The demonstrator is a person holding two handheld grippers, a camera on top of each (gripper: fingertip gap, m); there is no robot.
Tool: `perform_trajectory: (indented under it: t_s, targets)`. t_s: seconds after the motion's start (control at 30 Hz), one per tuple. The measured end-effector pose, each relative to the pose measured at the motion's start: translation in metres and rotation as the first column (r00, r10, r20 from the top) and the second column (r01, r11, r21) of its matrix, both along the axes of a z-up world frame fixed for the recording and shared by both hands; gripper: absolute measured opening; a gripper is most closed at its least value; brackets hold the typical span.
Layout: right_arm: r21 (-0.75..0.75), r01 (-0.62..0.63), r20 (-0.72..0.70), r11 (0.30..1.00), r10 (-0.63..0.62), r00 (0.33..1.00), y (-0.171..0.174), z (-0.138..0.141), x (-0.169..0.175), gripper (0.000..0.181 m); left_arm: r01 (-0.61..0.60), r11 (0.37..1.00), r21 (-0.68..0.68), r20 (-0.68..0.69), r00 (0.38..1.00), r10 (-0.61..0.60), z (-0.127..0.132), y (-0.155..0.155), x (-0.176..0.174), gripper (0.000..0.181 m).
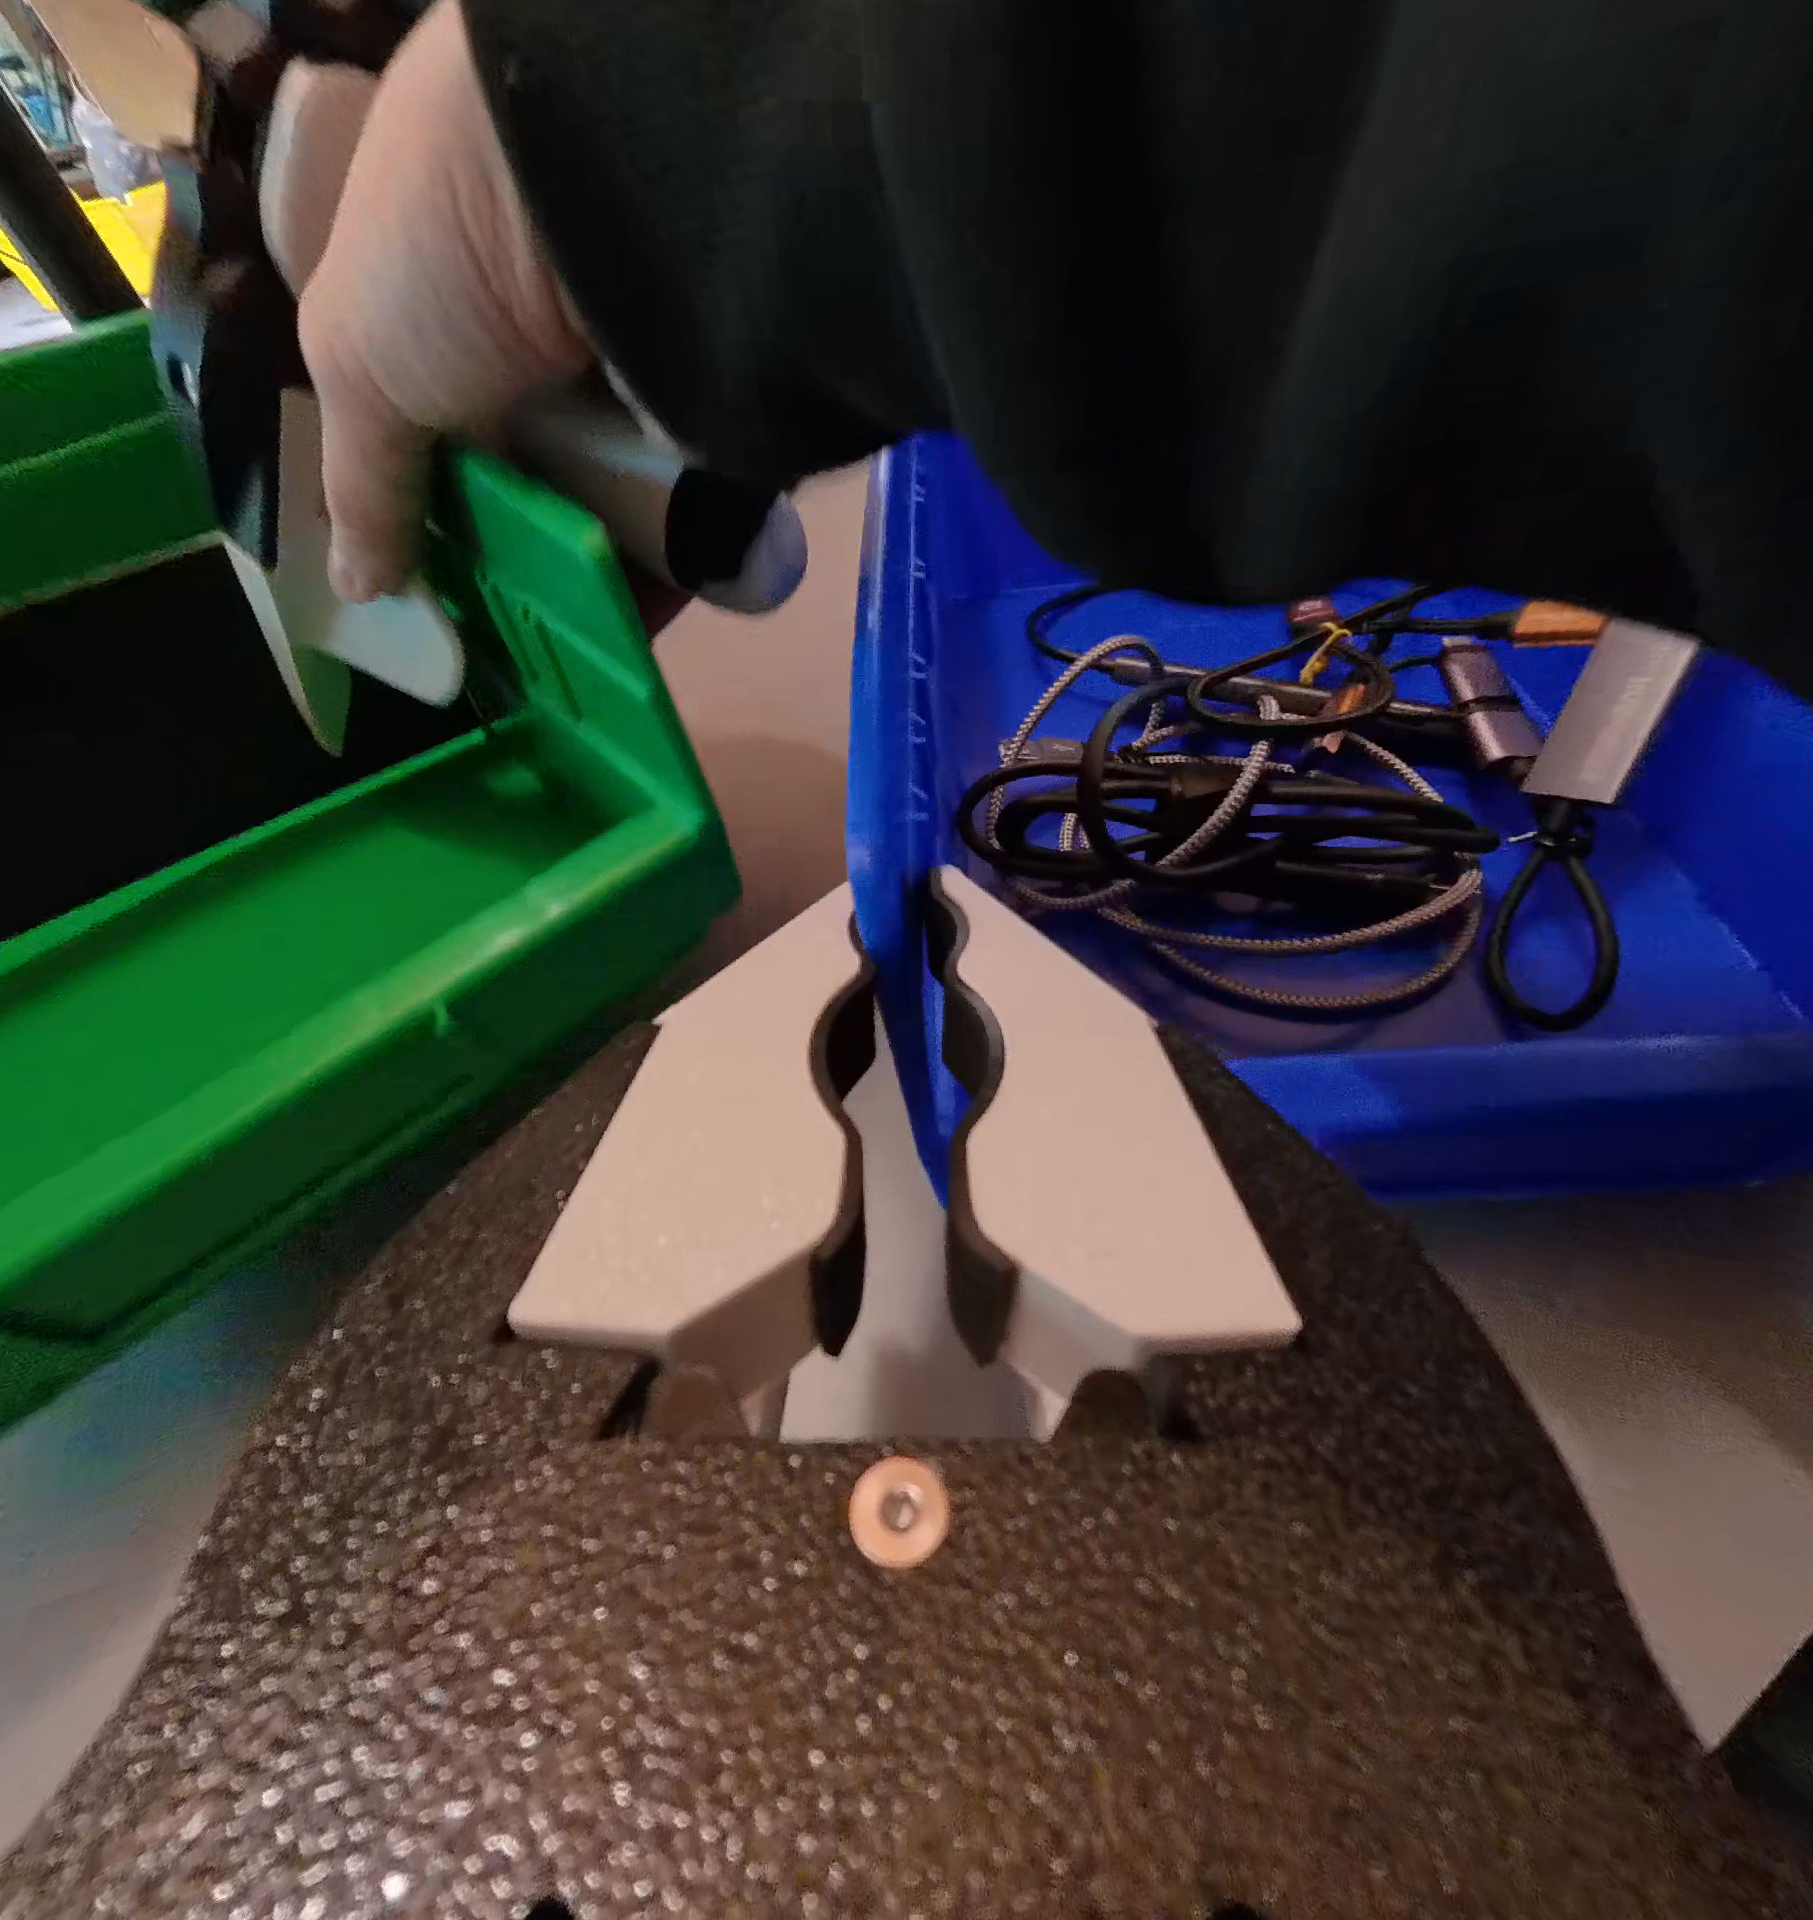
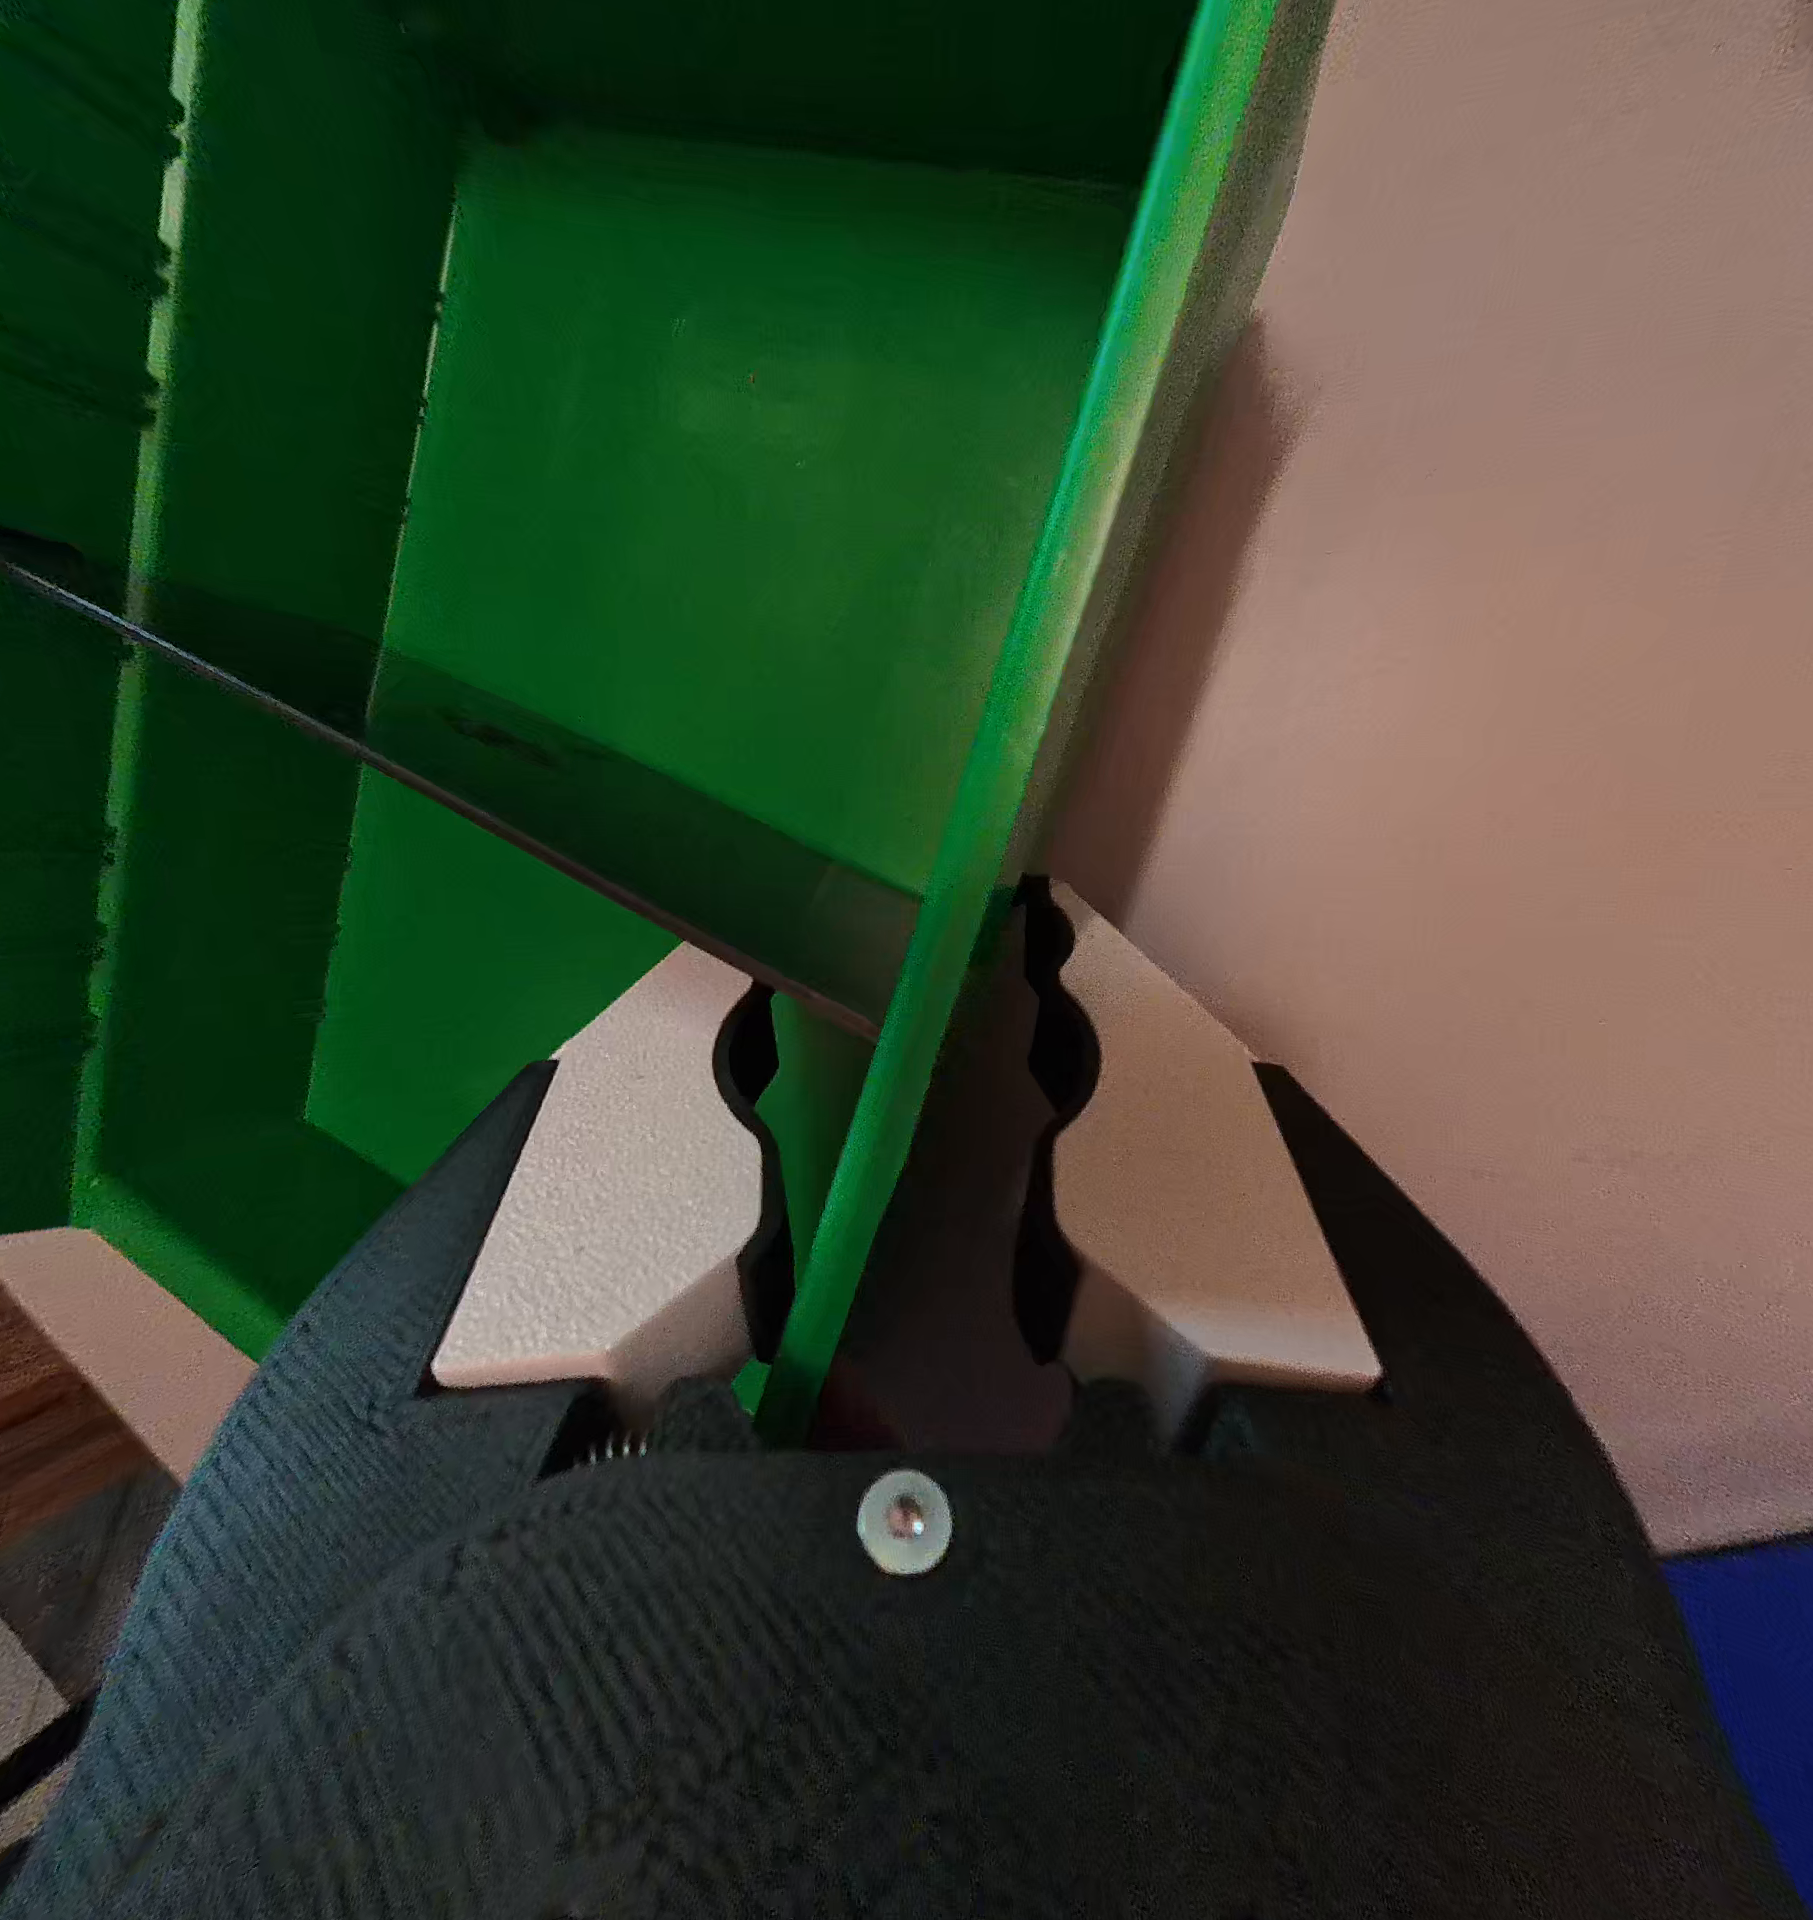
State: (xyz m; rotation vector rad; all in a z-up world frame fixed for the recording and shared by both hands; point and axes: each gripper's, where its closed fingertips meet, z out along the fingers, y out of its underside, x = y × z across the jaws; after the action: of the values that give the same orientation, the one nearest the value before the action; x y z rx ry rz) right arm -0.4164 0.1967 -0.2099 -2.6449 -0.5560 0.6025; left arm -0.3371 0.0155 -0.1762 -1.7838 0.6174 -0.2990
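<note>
While its two grey fingers straddle the near corner wall of the blue bin point(image 1: 1504, 1101), the left hand-held gripper point(image 1: 902, 914) has its jaws close about that wall, though whether the pads press it I cannot tell. Inside the bin, toward one o'clock, lie tangled black and braided cables point(image 1: 1224, 831), a grey slab-shaped adapter point(image 1: 1619, 717) and small connector plugs point(image 1: 1484, 696). At nine o'clock a green bin point(image 1: 289, 987) sits on the pale table point(image 1: 1567, 1340), with a black divider panel point(image 1: 81, 727) standing in it. The right hand-held gripper point(image 2: 907, 945) is clamped on the green bin's thin side wall point(image 2: 1078, 582), one finger inside, one outside. In the left wrist view a person's hand point(image 1: 414, 291) holds that gripper at eleven o'clock.
</note>
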Motion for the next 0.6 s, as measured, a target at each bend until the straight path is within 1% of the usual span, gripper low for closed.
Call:
perform_trajectory:
  t_s: [0.03, 0.1, 0.2, 0.27, 0.33, 0.4, 0.47, 0.53, 0.6]
  targets:
    - [0.007, -0.015, -0.013, 1.000, 0.015, 1.000, 0.003, 0.009, 0.001, 0.047, 0.002, 1.000, 0.002, -0.003, 1.000, -0.002, 0.000, 0.000, 0.000, 0.003]
    - [0.018, -0.026, -0.058, 0.999, 0.027, 0.998, 0.008, 0.035, 0.007, 0.046, 0.010, 1.000, 0.006, -0.008, 1.000, -0.010, 0.000, 0.000, -0.001, 0.003]
    - [0.074, -0.045, -0.143, 0.996, 0.056, 0.988, 0.014, 0.088, 0.023, 0.046, 0.017, 1.000, 0.018, -0.025, 1.000, -0.017, 0.000, 0.000, -0.003, 0.003]
    - [0.128, -0.064, -0.193, 0.990, 0.088, 0.977, 0.013, 0.127, 0.043, 0.046, 0.016, 1.000, 0.026, -0.036, 0.999, -0.015, 0.000, 0.001, -0.007, 0.003]
    - [0.181, -0.080, -0.219, 0.980, 0.119, 0.969, 0.009, 0.163, 0.074, 0.047, 0.005, 1.000, 0.019, -0.027, 1.000, -0.004, 0.000, 0.004, -0.012, 0.003]
    - [0.228, -0.087, -0.210, 0.970, 0.136, 0.968, 0.003, 0.190, 0.115, 0.047, -0.004, 1.000, 0.005, -0.010, 1.000, 0.004, -0.001, 0.006, -0.021, 0.004]
    - [0.279, -0.070, -0.179, 0.958, 0.124, 0.976, 0.000, 0.206, 0.168, 0.046, -0.028, 1.000, 0.005, -0.012, 1.000, 0.028, -0.001, 0.011, -0.036, 0.004]
    - [0.307, -0.034, -0.144, 0.951, 0.081, 0.986, -0.004, 0.208, 0.229, 0.046, -0.067, 0.998, -0.003, -0.002, 0.998, 0.067, -0.001, 0.018, -0.057, 0.005]
    - [0.293, 0.020, -0.132, 0.956, 0.020, 0.991, -0.012, 0.195, 0.291, 0.046, -0.113, 0.993, -0.025, 0.021, 0.993, 0.114, -0.001, 0.024, -0.083, 0.005]
